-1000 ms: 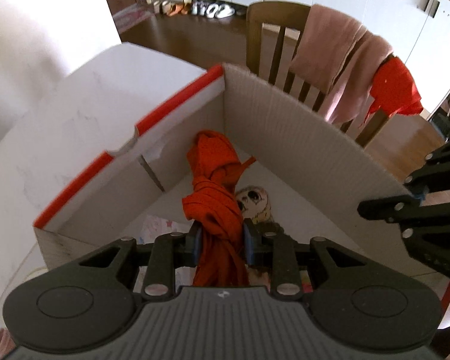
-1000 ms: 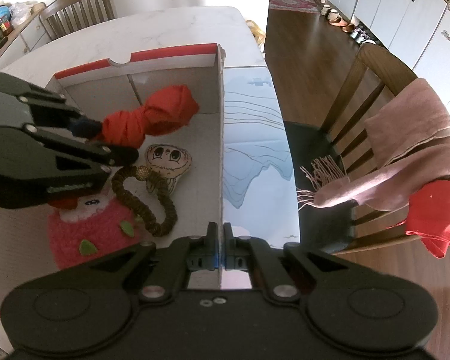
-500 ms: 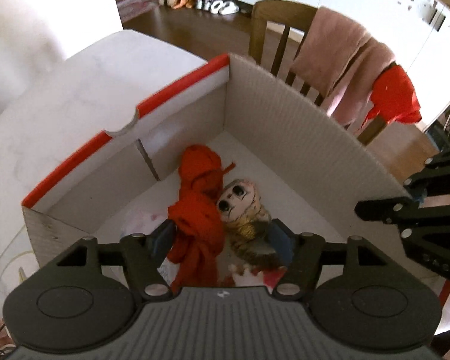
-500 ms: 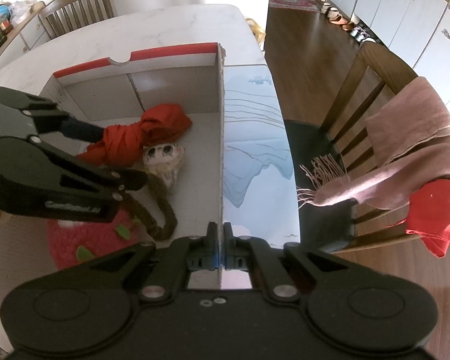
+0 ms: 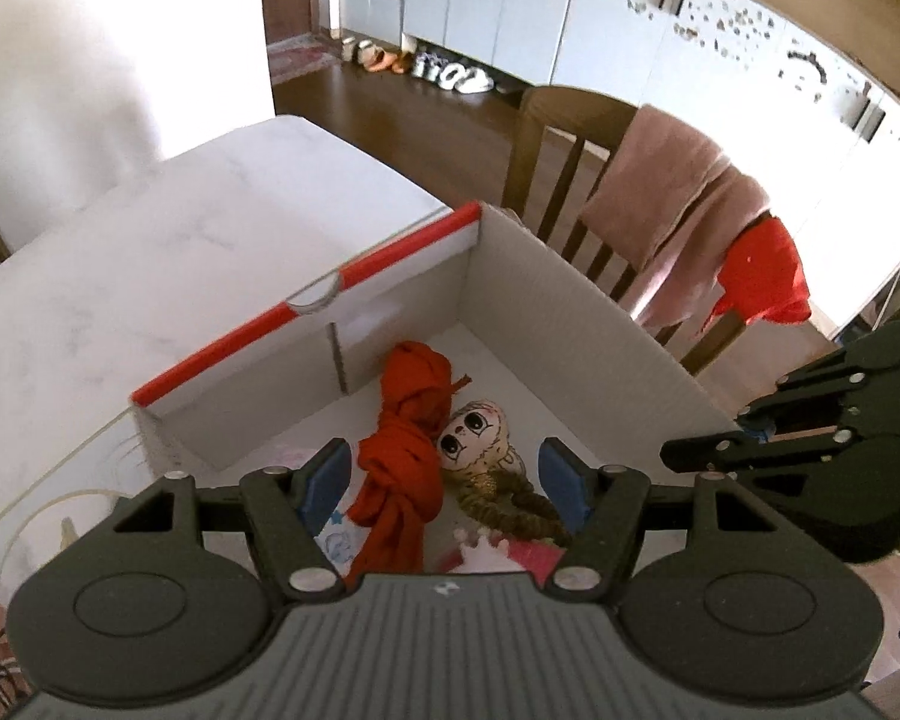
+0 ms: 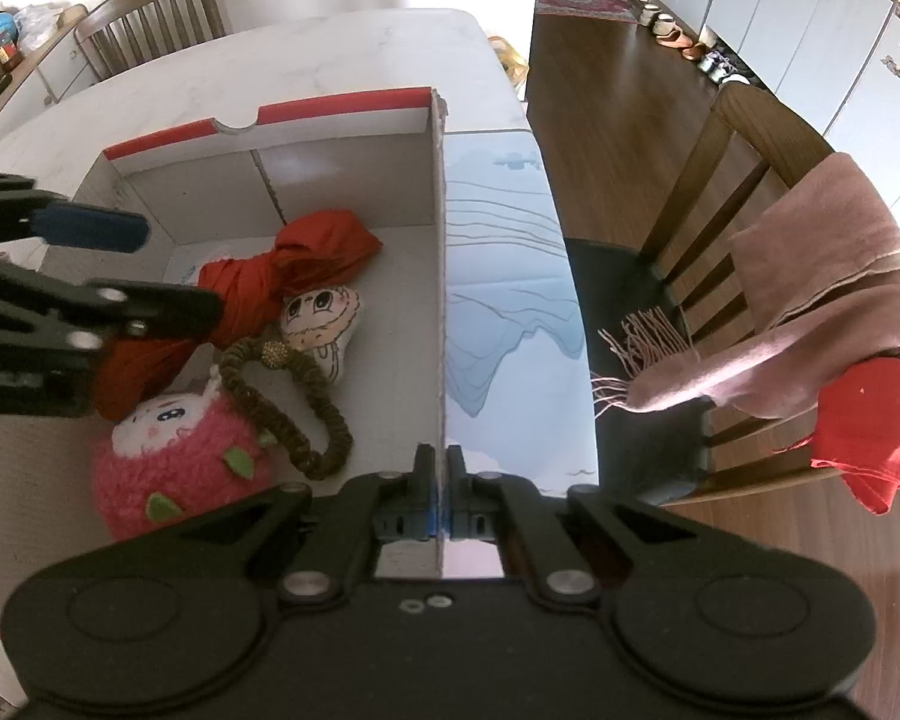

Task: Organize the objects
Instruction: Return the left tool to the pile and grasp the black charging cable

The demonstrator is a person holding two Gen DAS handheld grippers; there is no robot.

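White marbled counter (image 6: 306, 54) carries an open cardboard box (image 6: 342, 114) with a red-trimmed far wall; wooden chairs stand around it, one chair (image 6: 750, 138) draped with a pink scarf (image 6: 822, 276) and a red cloth (image 6: 870, 420).

Left tool (image 5: 444, 474): blue-padded jaws spread wide, holding nothing, positioned above the box interior with the red knotted cloth (image 5: 408, 438) lying between and below them.

Right tool (image 6: 441, 498): jaws closed tight on the upright side wall of the box, near its front end.

Box contents: the red knotted cloth lies on the floor of the box, its bunched end toward the far wall. Just beside it rests a small flat doll-face cushion (image 6: 321, 312), touching the cloth. A brown braided loop with a gold bead (image 6: 294, 396) lies across the cushion's lower edge. A pink fuzzy plush with a white face (image 6: 174, 456) sits nearest the front, touching the loop.

Outside the right wall, a flap printed with a blue mountain scene (image 6: 510, 300) lies flat.
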